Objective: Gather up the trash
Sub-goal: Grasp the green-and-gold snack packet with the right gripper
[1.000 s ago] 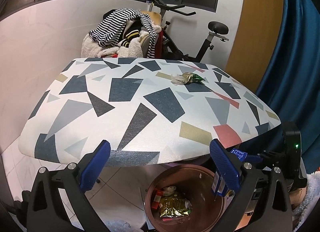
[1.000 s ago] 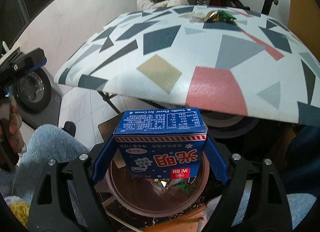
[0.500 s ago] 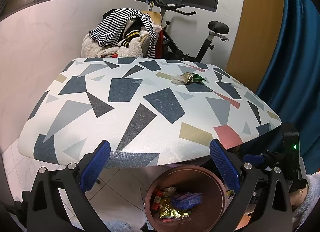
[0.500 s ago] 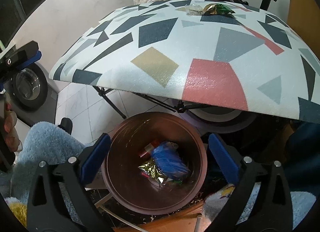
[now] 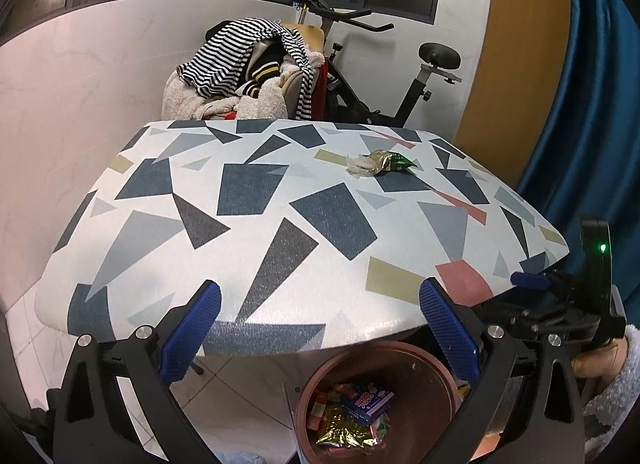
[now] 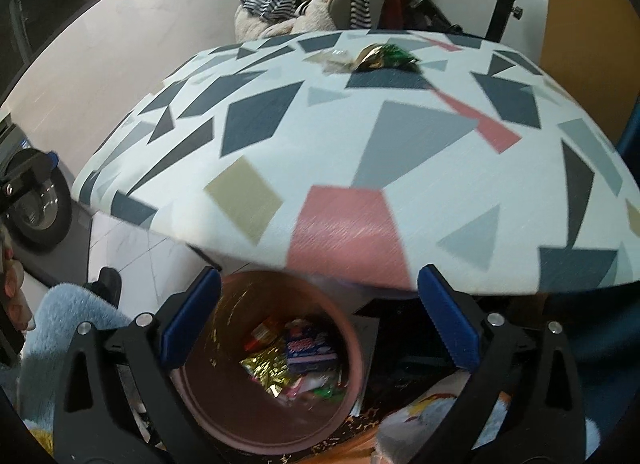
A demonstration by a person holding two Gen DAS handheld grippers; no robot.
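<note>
Blue carton (image 6: 310,348) released a second ago; now seen lying in the bin (image 6: 352,348) among wrappers. Right gripper (image 6: 318,318) jaws spread wide, nothing between. Left gripper (image 5: 320,330) likewise spread, empty. Crumpled wrappers (image 5: 380,161) left on the table (image 5: 240,264), at 12 o'clock; judged next.

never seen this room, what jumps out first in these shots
The table with its bold geometric top fills both views, and crumpled wrappers lie alone near its far edge. Below its near edge a brown bin on the floor holds a blue carton and foil trash. Behind the table, striped clothes are heaped by an exercise bike.
</note>
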